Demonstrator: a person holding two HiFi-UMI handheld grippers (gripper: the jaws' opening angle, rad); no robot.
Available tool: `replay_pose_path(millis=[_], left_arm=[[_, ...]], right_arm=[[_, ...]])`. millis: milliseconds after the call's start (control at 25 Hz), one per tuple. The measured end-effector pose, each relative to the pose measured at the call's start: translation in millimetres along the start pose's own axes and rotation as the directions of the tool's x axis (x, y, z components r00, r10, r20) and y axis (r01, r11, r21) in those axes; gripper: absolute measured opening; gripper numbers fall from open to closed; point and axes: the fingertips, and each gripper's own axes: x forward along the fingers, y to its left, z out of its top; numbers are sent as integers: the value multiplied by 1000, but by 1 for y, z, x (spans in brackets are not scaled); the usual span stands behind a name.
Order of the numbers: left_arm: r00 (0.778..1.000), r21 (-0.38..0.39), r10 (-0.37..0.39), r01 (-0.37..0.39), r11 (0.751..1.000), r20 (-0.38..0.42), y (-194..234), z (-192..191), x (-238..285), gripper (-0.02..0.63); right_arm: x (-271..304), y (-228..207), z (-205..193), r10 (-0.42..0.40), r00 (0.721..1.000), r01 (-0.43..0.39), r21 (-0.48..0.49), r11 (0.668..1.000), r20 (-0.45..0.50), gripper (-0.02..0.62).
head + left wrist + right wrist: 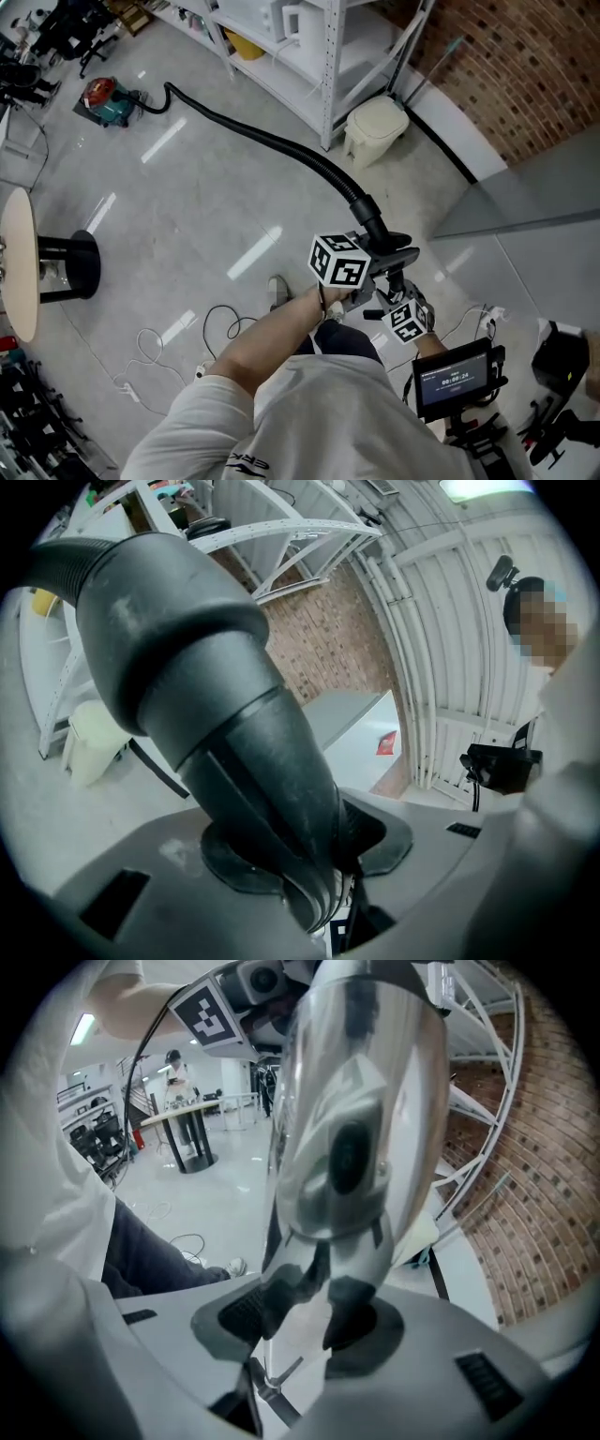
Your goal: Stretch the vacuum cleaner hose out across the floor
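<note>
**Head view.** The black ribbed vacuum hose lies in a shallow curve on the grey floor. It runs from the red-and-teal canister vacuum cleaner at upper left, past the foot of the white shelving unit and the cream bin. Near the person its free end rises off the floor. This end finishes in a smooth rigid cuff, which meets the two grippers held close together in front of the person's body.

**Left gripper view.** The left gripper is clamped on the cuff. The dark tapered moulding fills the gap between the jaws, which stand about half apart with both pads against it.

**Right gripper view.** The right gripper sits just below and beside the left one and points steeply downward. Its jaws stand wide and are closed around the narrow lower end of a glossy silver handle piece, with one dark pad on each side of it. How this piece joins the cuff cannot be told. The left gripper's marker cube shows just above it.
</note>
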Motion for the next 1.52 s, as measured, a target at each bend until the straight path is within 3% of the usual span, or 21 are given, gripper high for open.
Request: replay_pose_path(millis=[320,680,1240,1520], left_arm=[[999,-143,7,-13,990,-46,19,-81,55,146],[996,-303,-13,-13,953,-85,60,-183,62,146],[996,-434,-15,-26,901,-92,159,-336,42,153],[997,-421,12,-41,906,-70,215,-372,17,161]], right_arm=[[-16,8,-109,46,992,-44,17,999,-120,149],[6,46,-207,79,959,-75,26,997,-272,147],[94,95,-332,80,897,-97,-18,995,-435,146],[158,107,-350,80,897,-110,-45,993,-434,146]])
